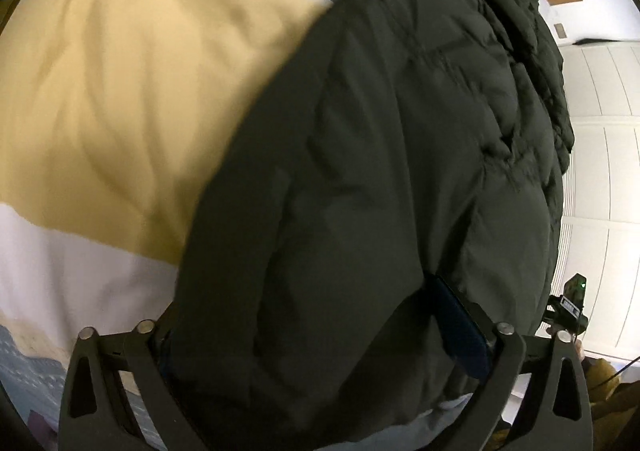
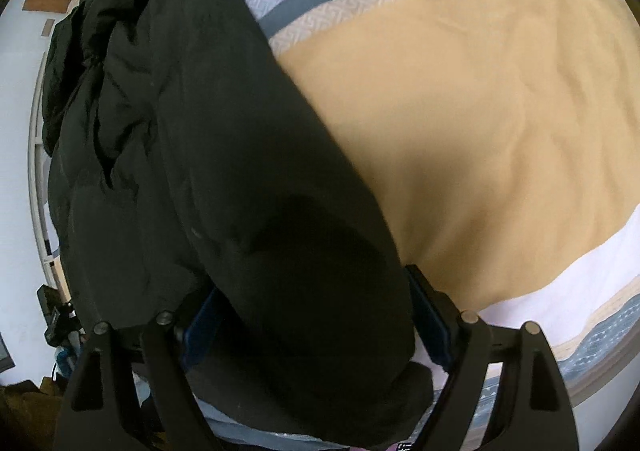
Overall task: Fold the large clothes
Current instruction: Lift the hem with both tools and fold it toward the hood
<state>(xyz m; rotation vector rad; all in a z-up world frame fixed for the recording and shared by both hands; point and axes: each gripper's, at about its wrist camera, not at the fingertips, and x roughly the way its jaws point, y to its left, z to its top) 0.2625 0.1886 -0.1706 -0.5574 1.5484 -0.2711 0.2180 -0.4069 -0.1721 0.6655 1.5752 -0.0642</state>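
Dark puffer jacket lies on the bed, over the bedspread with its yellow, white and grey-blue bands.

Left tool: jaws wide, a thick fold of jacket bulging between them. Blue pad on the right finger sits against the fabric; the left finger's pad is hidden behind the fold. Can't tell if it's clamping or just straddling.

Right tool: jaws also wide, straddling another padded fold of jacket, sleeve-like. Blue pads show on both sides, touching or just beside the fabric. Grip not clear here either.

Both tools point steeply down at the bed. Rest of the jacket is bunched toward the far end, near the bed edge. White panelled wall beyond it in the left view. Frames slightly blurred.
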